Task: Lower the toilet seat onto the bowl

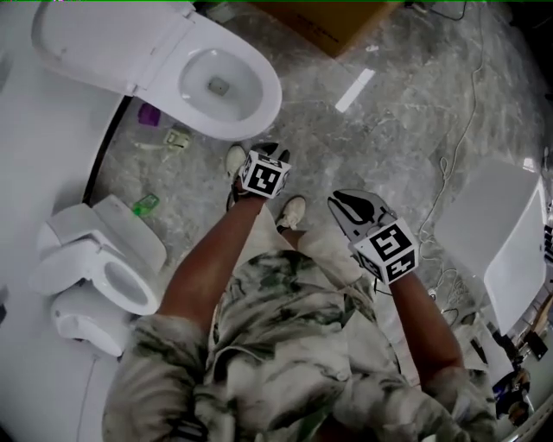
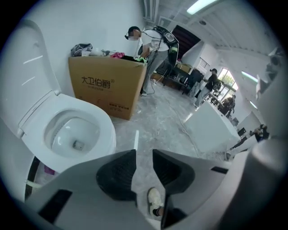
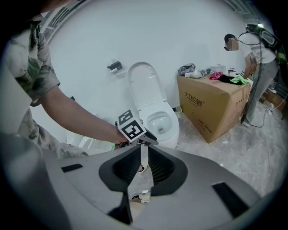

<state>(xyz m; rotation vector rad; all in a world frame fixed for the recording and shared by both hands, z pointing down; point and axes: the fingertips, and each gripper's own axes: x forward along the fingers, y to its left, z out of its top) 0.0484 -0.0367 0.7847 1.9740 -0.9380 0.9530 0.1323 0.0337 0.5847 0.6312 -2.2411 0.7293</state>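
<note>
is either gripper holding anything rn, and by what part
Nothing is held. The left gripper and the right gripper both have jaws apart and empty, clear of the toilet.

Even, bright overhead light from ceiling strips (image 2: pixel 201 5) glints off the floor (image 1: pixel 406 129) and blows out the white toilet (image 1: pixel 164 69), while both gripper views bend hard and darken at their round edges.
</note>
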